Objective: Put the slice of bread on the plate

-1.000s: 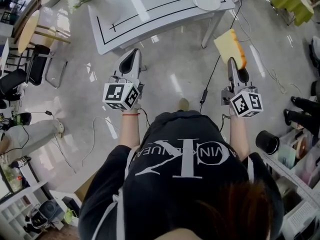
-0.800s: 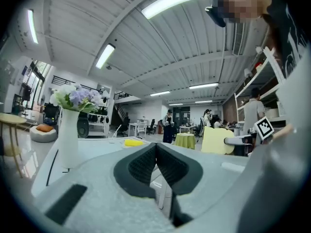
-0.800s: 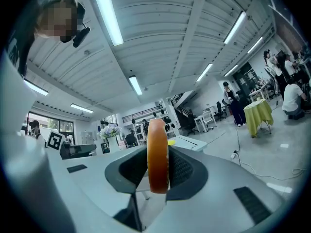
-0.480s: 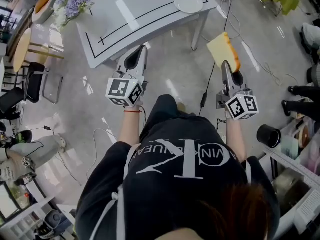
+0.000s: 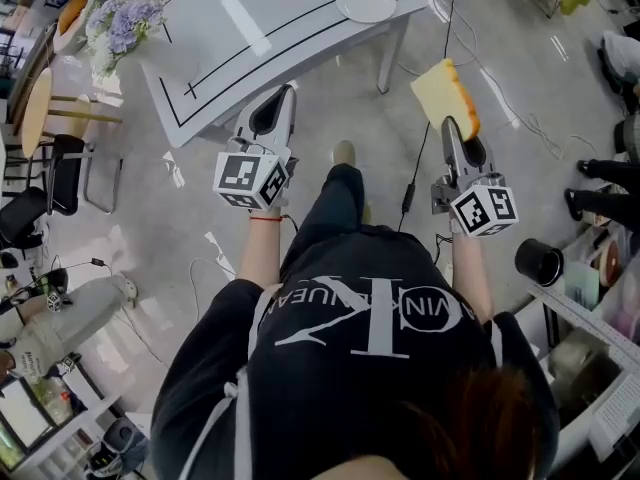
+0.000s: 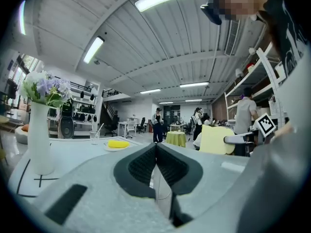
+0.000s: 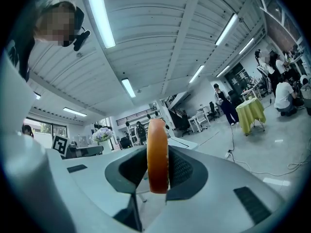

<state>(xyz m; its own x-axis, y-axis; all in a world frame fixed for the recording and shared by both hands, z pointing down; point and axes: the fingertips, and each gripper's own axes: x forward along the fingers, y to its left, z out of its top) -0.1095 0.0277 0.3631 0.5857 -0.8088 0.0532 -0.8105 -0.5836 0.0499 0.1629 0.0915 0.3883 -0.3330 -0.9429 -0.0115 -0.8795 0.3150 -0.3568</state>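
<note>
We grip the slice of bread [image 5: 443,93] on edge between the pads of the right claw [image 5: 449,120], out over the floor [image 5: 375,118], well apart from the white plate [image 5: 366,3] near the tabletop [image 5: 250,48] corner. The left claw [image 5: 284,93] has both jaws pressed together, holding nothing.
</note>
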